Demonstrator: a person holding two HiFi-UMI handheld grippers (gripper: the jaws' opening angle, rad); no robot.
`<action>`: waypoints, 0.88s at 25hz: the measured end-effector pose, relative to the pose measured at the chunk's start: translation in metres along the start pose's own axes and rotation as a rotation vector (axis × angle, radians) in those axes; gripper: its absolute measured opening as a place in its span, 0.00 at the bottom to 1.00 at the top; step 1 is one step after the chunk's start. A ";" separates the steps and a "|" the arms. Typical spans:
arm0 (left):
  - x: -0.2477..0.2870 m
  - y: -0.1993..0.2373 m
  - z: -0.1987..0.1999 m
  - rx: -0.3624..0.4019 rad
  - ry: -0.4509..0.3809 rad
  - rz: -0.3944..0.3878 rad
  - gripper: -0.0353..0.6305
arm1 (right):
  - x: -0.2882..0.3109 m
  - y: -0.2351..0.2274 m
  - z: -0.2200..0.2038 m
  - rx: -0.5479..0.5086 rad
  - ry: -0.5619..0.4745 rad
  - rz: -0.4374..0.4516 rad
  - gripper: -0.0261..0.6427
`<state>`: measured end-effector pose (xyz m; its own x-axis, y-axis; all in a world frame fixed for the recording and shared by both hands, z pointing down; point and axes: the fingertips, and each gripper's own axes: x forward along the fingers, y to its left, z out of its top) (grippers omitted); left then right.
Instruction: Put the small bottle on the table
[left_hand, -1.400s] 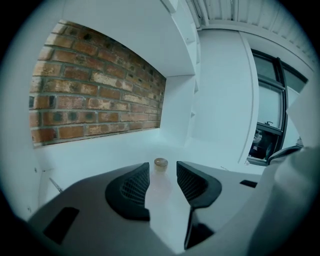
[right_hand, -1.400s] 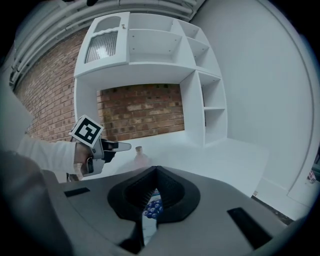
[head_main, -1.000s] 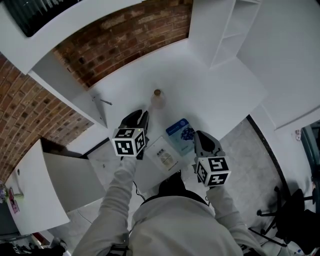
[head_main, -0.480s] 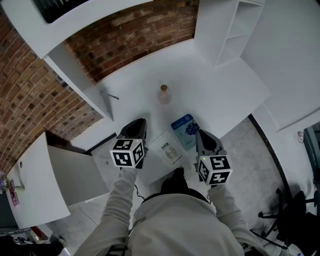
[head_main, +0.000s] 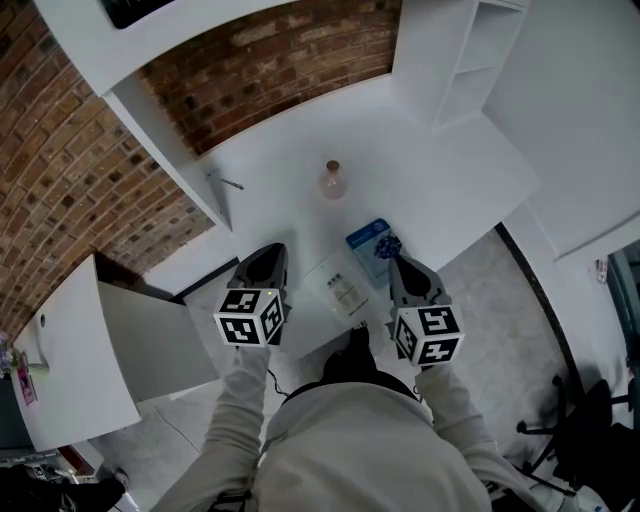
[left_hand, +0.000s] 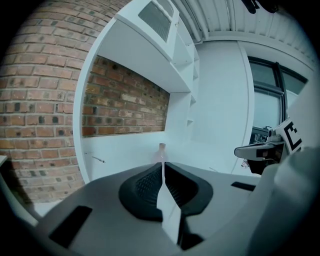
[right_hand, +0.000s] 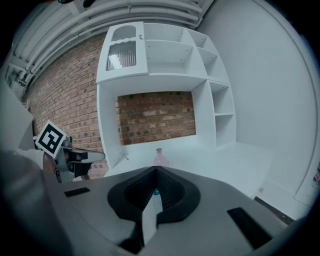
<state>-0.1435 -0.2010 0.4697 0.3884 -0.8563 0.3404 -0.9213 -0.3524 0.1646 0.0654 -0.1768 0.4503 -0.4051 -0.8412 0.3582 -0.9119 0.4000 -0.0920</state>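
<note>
A brick wall (head_main: 60, 190) lies off to the left of the left gripper (head_main: 271, 251), and a white cabinet side panel (head_main: 165, 140) stands ahead of it on that side. A thin dark pin (head_main: 232, 184) sticks out near the base of the panel. The left gripper is held over the near edge of the bench (head_main: 440, 170), with its marker cube (head_main: 248, 318) at the back. Its jaws have just been closing. They now meet along a thin line, clenched on nothing.

The small bottle (head_main: 332, 181) stands upright on the bench, ahead of the left gripper and a little to its right. It is well apart from both grippers and touched by neither. It is clear and pinkish with a brownish cap.

Between the two grippers, a white printed leaflet (head_main: 340, 290) lies flat at the bench edge. A blue packet (head_main: 370, 243) lies just beside it, close to the left of the right gripper's tip.

The right gripper (head_main: 391, 259) is level with the left one, its own marker cube (head_main: 428, 335) behind it. Its jaws are also pressed together and hold nothing. The bottle is ahead of it and to its left.

Ahead and to the right of this gripper, an open white shelf unit (head_main: 470, 60) rises from the bench. A dark chair (head_main: 585, 420) stands on the floor well off to its right.
</note>
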 end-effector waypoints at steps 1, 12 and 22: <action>-0.003 0.000 -0.001 0.001 0.001 0.002 0.10 | -0.001 0.002 -0.001 0.000 0.000 0.003 0.08; -0.026 -0.004 -0.008 0.024 0.000 0.007 0.10 | -0.016 0.013 -0.006 0.006 0.000 0.012 0.08; -0.033 -0.001 -0.005 0.091 -0.002 0.015 0.10 | -0.020 0.023 -0.007 -0.009 -0.002 0.011 0.08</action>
<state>-0.1550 -0.1703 0.4633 0.3743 -0.8625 0.3405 -0.9252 -0.3721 0.0744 0.0526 -0.1482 0.4474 -0.4153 -0.8376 0.3549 -0.9068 0.4123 -0.0879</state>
